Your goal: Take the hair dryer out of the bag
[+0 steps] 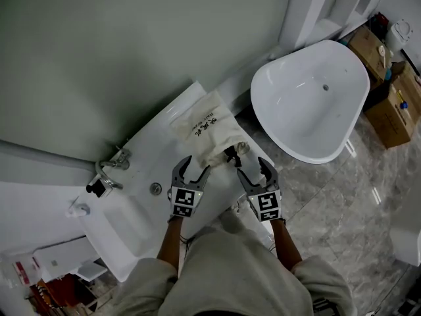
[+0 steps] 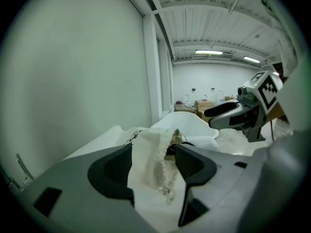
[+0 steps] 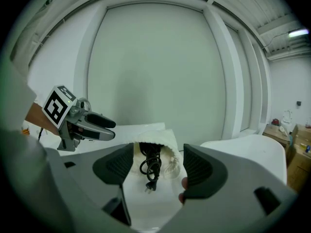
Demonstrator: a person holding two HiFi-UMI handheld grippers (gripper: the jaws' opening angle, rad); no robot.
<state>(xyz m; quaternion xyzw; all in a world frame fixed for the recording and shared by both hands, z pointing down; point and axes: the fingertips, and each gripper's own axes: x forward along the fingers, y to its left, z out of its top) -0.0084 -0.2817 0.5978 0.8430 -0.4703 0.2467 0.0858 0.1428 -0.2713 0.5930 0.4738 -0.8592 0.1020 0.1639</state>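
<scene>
A cream cloth bag (image 1: 205, 131) with dark print lies on the white counter (image 1: 154, 147), its mouth turned toward me. A coiled black cord (image 3: 151, 165) with a plug (image 3: 149, 188) spills from the mouth; the hair dryer's body is hidden inside. My left gripper (image 1: 195, 166) is open at the mouth's left side, and the bag's frayed rim (image 2: 154, 165) stands loosely between its jaws. On the right of the mouth, my right gripper (image 1: 254, 168) is open too, with the cord a short way ahead of its jaws and nothing held.
A sink basin (image 1: 123, 224) with a chrome faucet (image 1: 108, 174) is set in the counter to the left. A white bathtub (image 1: 309, 101) stands at the right on a marble floor, with cardboard boxes (image 1: 393, 107) beyond. A pale wall backs the counter.
</scene>
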